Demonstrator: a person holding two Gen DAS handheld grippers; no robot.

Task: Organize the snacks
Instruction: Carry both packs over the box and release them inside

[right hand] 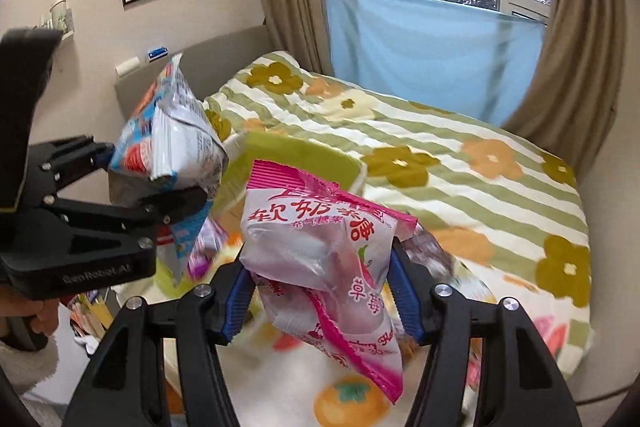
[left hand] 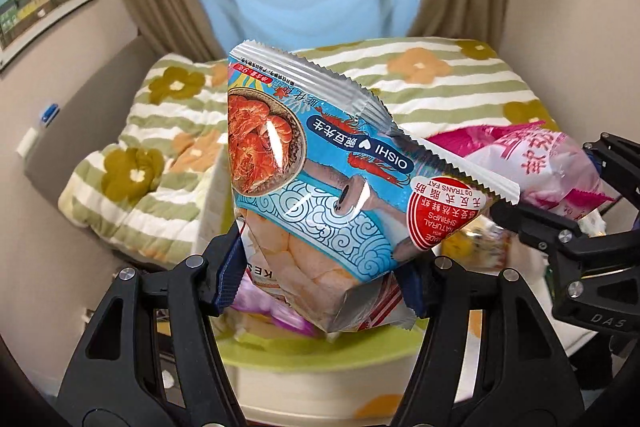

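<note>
My left gripper [left hand: 320,283] is shut on a blue Oishi shrimp-cracker bag [left hand: 312,179] and holds it up in the air; the same bag [right hand: 168,139] and gripper [right hand: 160,199] show at the left of the right wrist view. My right gripper [right hand: 320,291] is shut on a pink-and-white strawberry marshmallow bag [right hand: 324,259], also raised; that bag [left hand: 536,159] and the gripper [left hand: 560,227] show at the right of the left wrist view. Below both lies a green-rimmed container [left hand: 320,351] holding more snack packets [left hand: 476,247].
A bed with a green-striped flowered quilt [right hand: 460,155] fills the space beyond. A grey headboard [right hand: 192,67], beige curtains [right hand: 572,39] and a blue cloth [right hand: 420,39] under the window stand behind it. A fruit-print cloth [right hand: 348,399] lies under my right gripper.
</note>
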